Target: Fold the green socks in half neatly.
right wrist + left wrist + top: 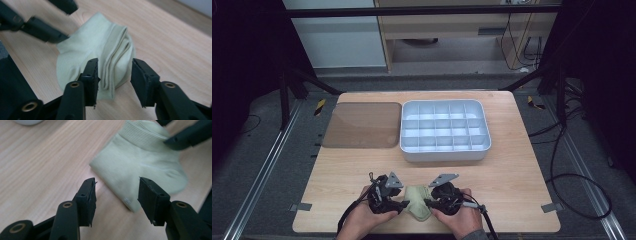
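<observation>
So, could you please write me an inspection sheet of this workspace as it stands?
Surface: wooden table, tape tabs at its near corners.
Job's things: folded pale green socks at the near edge, between the grippers; ribbed cuffs stacked in the right gripper view.
Clutter: grey divided tray, its compartments look empty; brown tinted lid flat beside it.
Grippers: left gripper open, sock edge between the jaws, pads off it; right gripper open, jaws astride the cuffs.
Cables: one trails from each gripper; black cables on the floor.
Surroundings: dark frame, grey floor, cabinet behind.
</observation>
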`<state>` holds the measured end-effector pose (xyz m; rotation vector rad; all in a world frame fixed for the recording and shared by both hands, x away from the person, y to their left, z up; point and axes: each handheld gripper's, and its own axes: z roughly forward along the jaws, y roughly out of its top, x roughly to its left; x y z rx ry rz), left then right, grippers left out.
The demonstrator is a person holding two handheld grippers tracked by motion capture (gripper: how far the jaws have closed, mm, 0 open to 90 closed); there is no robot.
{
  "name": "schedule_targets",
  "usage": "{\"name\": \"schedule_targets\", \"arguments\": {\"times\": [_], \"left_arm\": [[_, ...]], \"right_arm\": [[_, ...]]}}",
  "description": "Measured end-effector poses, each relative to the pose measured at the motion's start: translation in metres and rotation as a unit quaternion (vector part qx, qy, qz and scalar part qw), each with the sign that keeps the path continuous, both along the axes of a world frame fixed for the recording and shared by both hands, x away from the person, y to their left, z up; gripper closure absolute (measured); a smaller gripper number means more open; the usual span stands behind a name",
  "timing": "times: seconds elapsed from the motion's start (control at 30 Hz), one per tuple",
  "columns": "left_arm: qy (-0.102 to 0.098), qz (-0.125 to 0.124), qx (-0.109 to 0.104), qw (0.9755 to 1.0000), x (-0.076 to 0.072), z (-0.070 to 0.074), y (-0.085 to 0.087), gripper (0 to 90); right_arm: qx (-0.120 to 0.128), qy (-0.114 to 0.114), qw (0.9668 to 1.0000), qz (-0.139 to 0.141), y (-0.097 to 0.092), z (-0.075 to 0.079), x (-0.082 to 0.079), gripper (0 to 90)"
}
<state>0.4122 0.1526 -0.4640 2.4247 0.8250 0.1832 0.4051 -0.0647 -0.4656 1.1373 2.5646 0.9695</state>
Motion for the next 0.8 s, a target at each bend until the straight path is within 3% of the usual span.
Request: {"name": "schedule_targets", "arguments": {"times": [0.23, 0.4, 0.6, 0.8], "left_arm": [[0.011, -0.003, 0.014, 0.9998, -0.009, -0.010, -0.003, 48.5], [0.018, -0.003, 0.018, 0.9997, -0.010, -0.015, -0.004, 49.2], [0.010, -0.006, 0.021, 0.9997, -0.007, -0.015, -0.002, 59.7], [0.004, -0.019, 0.026, 0.9995, -0.005, -0.015, -0.003, 73.3]], "right_arm": [[0.004, -0.004, 1.0000, -0.005, 0.001, 0.009, 0.014, 52.6], [0.000, 0.007, 1.0000, 0.005, 0.009, 0.005, 0.021, 51.1], [-0.019, 0.032, 0.9992, 0.012, 0.011, -0.007, 0.022, 53.8], [-0.026, 0.035, 0.9989, 0.015, 0.011, -0.010, 0.019, 56.5]]}}
